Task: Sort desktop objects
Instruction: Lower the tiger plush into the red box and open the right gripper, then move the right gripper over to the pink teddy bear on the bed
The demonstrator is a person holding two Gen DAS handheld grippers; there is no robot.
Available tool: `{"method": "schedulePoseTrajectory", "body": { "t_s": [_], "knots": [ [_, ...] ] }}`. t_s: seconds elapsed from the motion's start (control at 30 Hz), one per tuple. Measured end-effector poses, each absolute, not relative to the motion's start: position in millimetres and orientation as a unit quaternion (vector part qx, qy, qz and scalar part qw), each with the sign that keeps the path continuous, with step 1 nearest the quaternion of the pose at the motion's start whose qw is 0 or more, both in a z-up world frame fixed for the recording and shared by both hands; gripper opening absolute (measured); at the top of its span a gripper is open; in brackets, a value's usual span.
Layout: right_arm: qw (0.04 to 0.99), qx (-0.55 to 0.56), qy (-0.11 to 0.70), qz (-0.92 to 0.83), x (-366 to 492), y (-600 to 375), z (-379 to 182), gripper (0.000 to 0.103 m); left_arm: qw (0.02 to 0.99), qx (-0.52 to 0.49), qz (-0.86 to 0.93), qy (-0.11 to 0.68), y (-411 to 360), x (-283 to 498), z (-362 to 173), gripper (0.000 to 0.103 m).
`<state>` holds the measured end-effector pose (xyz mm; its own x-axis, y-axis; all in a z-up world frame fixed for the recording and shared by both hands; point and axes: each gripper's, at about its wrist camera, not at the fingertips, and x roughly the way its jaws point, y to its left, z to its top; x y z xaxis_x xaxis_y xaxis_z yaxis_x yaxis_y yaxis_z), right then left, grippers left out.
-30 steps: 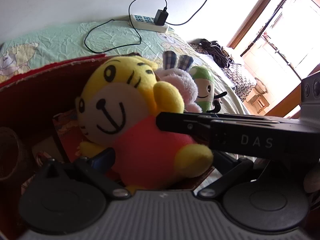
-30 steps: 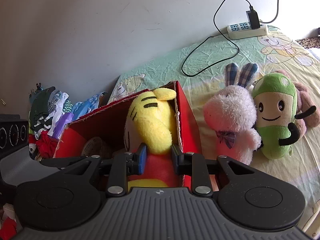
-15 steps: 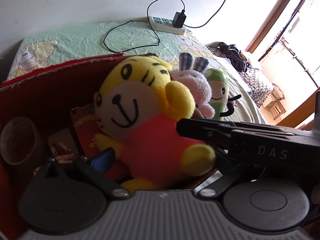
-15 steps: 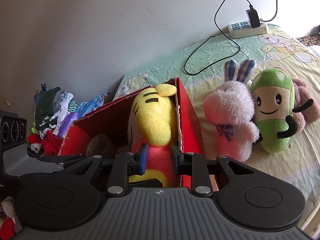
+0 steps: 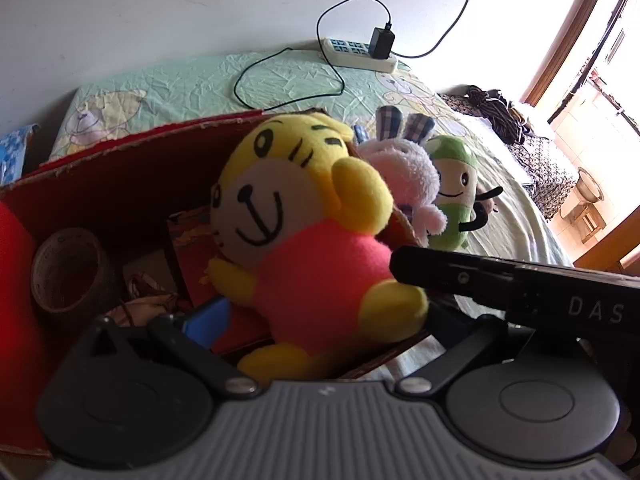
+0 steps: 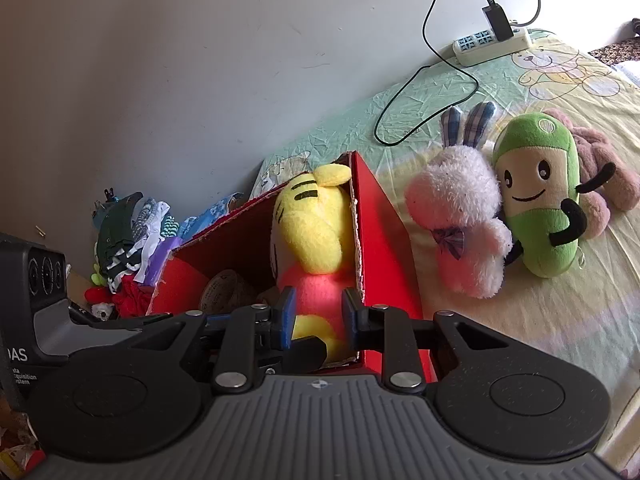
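While the right gripper (image 6: 316,318) pinches the pink body of the yellow tiger plush (image 6: 310,232) between its blue-padded fingers (image 6: 287,316), the toy sits upright inside the red cardboard box (image 6: 384,248), leaning against the box's right-hand wall with its head reaching the rim. The jaws are closed down to the width of the toy's waist, pressing it on both sides.

Seen from the left wrist view, the same tiger plush (image 5: 316,240) faces the camera from inside the box (image 5: 120,168), and the left gripper (image 5: 320,320) is spread wide around the toy's lower half; only one blue finger (image 5: 208,318) shows beside the toy's arm, and it holds nothing that I can make out. The right gripper's black body (image 5: 500,284) crosses in front of the toy's foot.

Deeper in the box, to the tiger's left, lies a roll of brown tape (image 5: 66,272). Outside the box, on the bed (image 6: 540,320), a pink rabbit plush (image 6: 460,216) stands just beside the box wall, touching a green plush (image 6: 536,196). Farther up the bed from the box, a power strip (image 6: 492,42) lies by the wall.
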<state>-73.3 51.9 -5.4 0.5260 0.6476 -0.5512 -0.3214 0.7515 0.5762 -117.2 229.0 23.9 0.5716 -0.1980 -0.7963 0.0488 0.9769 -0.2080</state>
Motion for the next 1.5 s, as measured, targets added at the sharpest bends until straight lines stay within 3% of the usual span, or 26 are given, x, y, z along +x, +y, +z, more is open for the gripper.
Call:
{"method": "schedulePoseTrajectory", "body": {
  "t_s": [0.87, 1.0, 1.5],
  "knots": [
    [0.801, 0.225, 0.405, 0.38, -54.9, 21.2, -7.7, 0.026, 0.879, -0.091, 0.043, 0.466, 199.7, -117.6, 26.2, 0.102],
    [0.807, 0.213, 0.402, 0.376, -51.1, 14.5, -7.2, 0.038, 0.877, -0.085, 0.06, 0.47, 192.0, -112.9, 25.2, 0.102],
    [0.788, 0.233, 0.428, 0.377, -27.8, -17.7, -22.3, 0.038, 0.867, -0.099, 0.116, 0.474, 183.8, -105.5, 28.2, 0.102]
  ]
}}
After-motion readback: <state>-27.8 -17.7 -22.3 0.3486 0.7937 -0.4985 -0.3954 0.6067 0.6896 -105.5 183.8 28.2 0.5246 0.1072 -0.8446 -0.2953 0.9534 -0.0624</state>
